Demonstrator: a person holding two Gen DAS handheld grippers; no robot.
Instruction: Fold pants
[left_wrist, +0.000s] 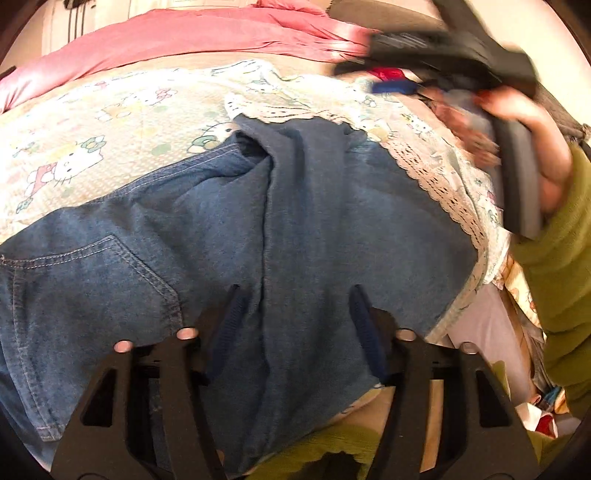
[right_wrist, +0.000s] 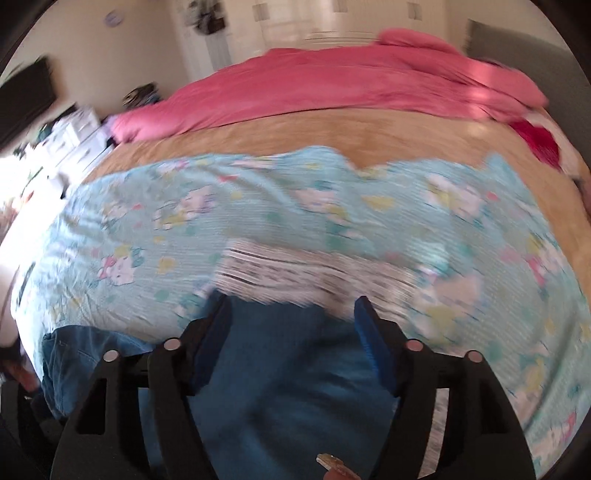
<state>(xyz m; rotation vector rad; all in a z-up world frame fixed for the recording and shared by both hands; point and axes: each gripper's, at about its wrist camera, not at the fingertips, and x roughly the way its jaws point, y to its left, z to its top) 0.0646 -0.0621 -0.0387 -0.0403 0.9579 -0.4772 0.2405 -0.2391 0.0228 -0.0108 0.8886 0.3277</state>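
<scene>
While both views look steeply down at the bed, the left gripper (left_wrist: 295, 291) sits nearest the lens, its dark-blue ribbed pads parted either side of a lengthwise crease in the blue denim pants (left_wrist: 229, 236); whether the pads touch the cloth I cannot tell. No fabric is pinched. The pants lie spread on a pale cartoon-cat print cover with a white lace edge (left_wrist: 122, 122), stitched back pocket at left. Right of them, a hand (left_wrist: 532, 136) in an olive-green sleeve (left_wrist: 554, 229) grips a dark handle. In the right wrist view, the right gripper (right_wrist: 291, 301), blurred, stands with jaws apart above the pants' far edge, holding nothing. Farther off lie a tan sheet (right_wrist: 332, 133) and a crumpled pink duvet (right_wrist: 332, 81).
</scene>
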